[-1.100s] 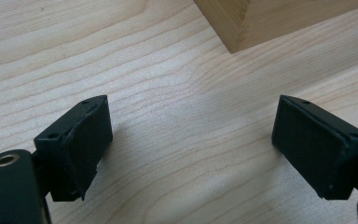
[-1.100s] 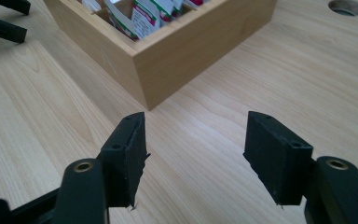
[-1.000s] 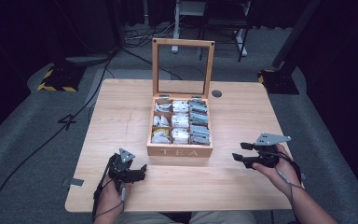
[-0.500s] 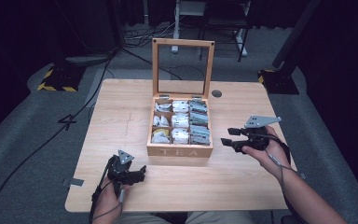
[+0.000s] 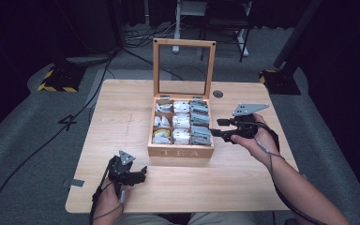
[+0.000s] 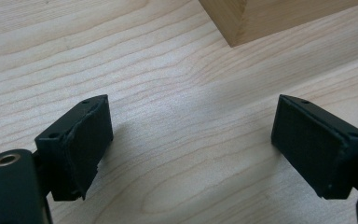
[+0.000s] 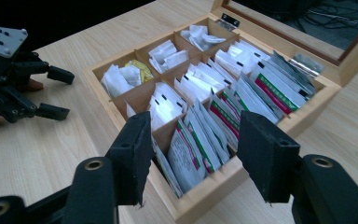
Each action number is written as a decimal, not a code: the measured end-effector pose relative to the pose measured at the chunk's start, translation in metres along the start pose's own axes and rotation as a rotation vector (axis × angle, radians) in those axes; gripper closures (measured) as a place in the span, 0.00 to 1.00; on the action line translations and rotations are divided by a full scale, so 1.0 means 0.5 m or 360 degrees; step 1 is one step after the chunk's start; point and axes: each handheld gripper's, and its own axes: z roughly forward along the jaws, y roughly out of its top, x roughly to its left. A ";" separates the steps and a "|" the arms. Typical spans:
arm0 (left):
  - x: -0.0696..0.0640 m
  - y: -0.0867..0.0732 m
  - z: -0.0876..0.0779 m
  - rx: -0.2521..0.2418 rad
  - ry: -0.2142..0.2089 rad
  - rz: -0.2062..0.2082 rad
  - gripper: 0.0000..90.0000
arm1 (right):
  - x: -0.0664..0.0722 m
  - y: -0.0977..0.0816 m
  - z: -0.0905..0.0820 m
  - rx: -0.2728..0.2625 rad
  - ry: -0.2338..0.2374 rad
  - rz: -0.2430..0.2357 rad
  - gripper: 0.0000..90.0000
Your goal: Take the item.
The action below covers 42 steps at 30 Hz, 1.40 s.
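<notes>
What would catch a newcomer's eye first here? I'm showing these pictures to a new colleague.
The open wooden tea box at the table's middle, its glass lid upright and its compartments packed with tea bags. The right gripper hovers open at its right side; the left gripper rests open near the front edge.

light wooden tea box (image 5: 180, 151); white sachets (image 7: 168, 53), some red-and-green striped; black grippers

Table (image 5: 122, 117) brightly lit from above, surroundings dark; soft shadows; close views sharp.
</notes>
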 end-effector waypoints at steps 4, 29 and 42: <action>0.000 0.000 0.000 0.0001 0.0000 0.0000 0.15 | 0.002 0.019 0.021 0.0019 0.0004 -0.0017 0.52; 0.001 0.000 0.000 -0.0001 0.0002 0.0003 0.15 | 0.036 0.063 0.168 0.0084 0.0128 0.0051 0.63; 0.002 0.000 0.000 -0.0003 -0.0011 -0.0004 0.15 | 0.055 0.047 0.234 0.0293 0.0183 0.0059 0.76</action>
